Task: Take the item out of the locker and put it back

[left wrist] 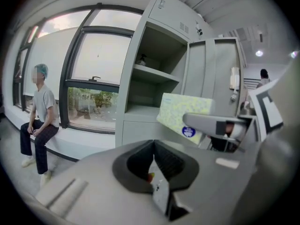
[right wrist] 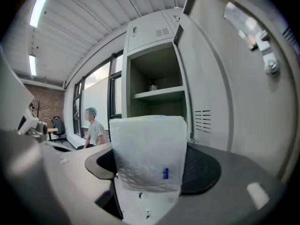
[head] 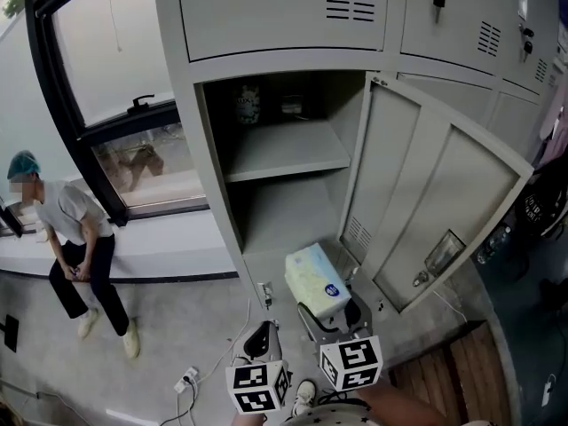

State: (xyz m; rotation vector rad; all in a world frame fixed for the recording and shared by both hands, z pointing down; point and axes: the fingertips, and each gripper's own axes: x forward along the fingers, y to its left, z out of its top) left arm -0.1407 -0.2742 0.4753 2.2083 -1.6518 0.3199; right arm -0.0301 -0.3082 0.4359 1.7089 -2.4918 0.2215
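Just outside the open locker (head: 188, 158), right gripper (head: 333, 316) fingers are clamping the tissue pack (head: 315, 278), compartments lying farther ahead; left gripper (head: 260, 343) fingers closed, empty.

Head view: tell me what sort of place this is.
Most likely a staff locker or changing area in a workplace. Grey metal lockers fill the wall, one door swung open, and a person in a hair cover sits on the ledge under a large window.
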